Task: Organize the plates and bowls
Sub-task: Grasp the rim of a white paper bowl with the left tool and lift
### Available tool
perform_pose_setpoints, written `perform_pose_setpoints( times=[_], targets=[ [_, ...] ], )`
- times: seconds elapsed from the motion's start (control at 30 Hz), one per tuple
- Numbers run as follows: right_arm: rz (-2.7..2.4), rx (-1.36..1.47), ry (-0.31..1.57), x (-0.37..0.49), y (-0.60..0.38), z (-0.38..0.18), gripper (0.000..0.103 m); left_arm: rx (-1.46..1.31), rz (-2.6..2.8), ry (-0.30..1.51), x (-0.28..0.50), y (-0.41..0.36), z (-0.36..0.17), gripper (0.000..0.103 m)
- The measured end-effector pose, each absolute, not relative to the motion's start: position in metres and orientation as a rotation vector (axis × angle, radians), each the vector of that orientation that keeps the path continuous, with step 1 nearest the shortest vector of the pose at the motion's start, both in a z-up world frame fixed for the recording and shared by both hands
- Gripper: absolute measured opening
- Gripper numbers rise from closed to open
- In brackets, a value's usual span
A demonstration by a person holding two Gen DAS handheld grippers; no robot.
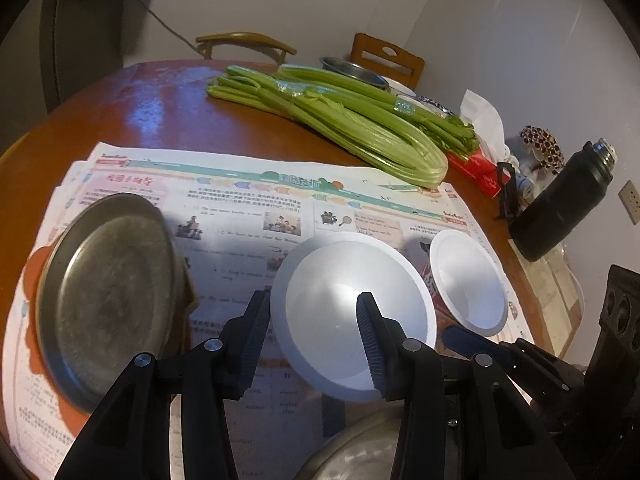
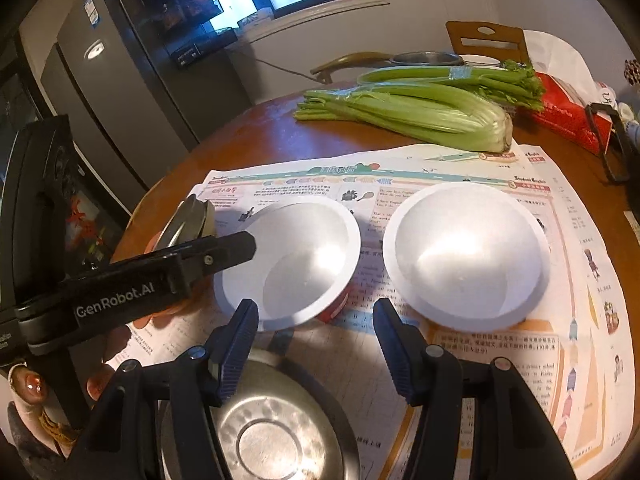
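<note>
Position: the left gripper (image 1: 314,340) has its jaws spread across the near rim of the left bowl (image 1: 328,292), one finger outside the wall and one over the inside. The pads are not seen pressing on it. The right gripper (image 2: 316,340) also has its jaws apart with nothing between the pads. It hangs above the steel bowl (image 2: 268,440), at the near edge of the paper (image 1: 240,208).

Task items: both white bowls stand on the paper. The right bowl (image 1: 468,280) is just beside the left one. The steel plate (image 1: 108,300) lies tilted at the far left.

Likely faults:
- A grip on the thin rim alone may let the left bowl swing or slip when lifted, because the wall looks light and smooth
- Closing off-centre may push the bowl along the paper into the right bowl
- The two grippers are close together, so a sideways carry risks collision
- The paper may drag and shift the tilted plate
</note>
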State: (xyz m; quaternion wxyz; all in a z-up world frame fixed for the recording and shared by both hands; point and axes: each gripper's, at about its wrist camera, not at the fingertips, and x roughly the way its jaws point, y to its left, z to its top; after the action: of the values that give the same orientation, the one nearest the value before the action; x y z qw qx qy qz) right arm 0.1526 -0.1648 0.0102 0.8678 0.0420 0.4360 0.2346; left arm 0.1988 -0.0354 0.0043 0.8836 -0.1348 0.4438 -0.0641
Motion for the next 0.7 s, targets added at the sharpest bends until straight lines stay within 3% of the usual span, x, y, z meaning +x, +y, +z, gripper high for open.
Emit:
perform_pose_setpoints(
  times=[0.7],
  targets=[
    [0.518, -0.022, 0.903, 0.163, -0.138, 0.005, 0.060, -0.300, -0.175, 0.939, 0.211, -0.041, -0.007, 0.046]
  ],
)
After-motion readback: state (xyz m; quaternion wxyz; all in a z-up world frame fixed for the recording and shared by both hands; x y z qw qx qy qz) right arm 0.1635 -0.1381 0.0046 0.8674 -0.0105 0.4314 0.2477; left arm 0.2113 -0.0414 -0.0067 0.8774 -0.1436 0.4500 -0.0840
